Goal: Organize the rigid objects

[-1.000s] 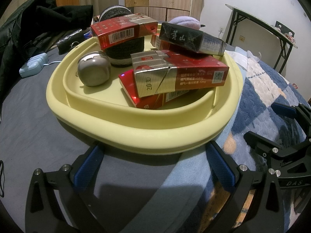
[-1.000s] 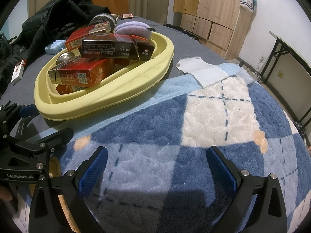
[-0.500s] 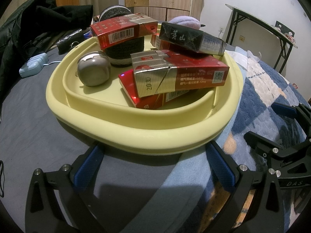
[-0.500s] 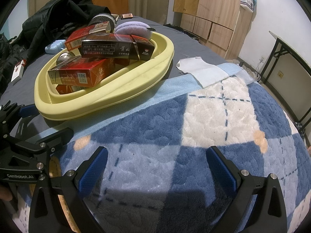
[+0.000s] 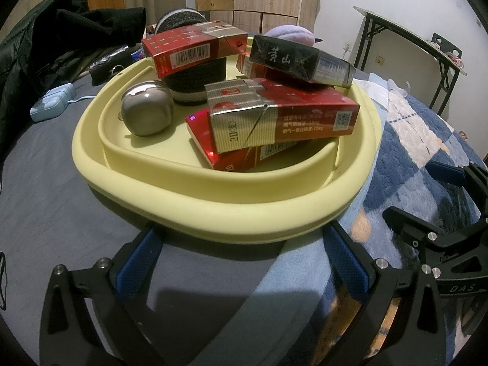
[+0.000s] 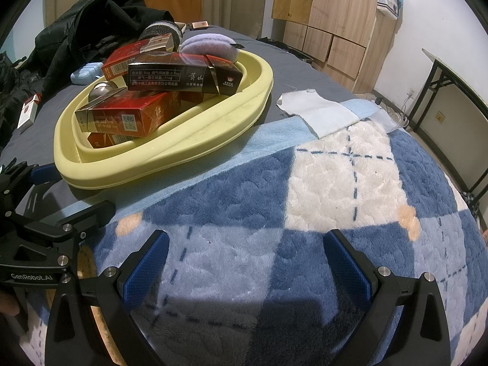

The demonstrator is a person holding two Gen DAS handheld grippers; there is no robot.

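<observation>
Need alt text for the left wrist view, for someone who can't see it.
A pale yellow tray on a bed holds stacked red cigarette packs, a black pack and a shiny metal ball. The open left gripper sits just short of the tray's near rim, empty; the right gripper shows at right.

left wrist view close before yellow tray point(image 5: 231, 213), right wrist view farther, both sharing tray

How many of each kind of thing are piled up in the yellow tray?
In the yellow tray:
Red boxes: 4 (one mostly hidden under the black one)
Black box: 1
Shiny silver ball: 1
Grey knitted roll: 1
Purple fuzzy thing: 1
Total: 8
</observation>
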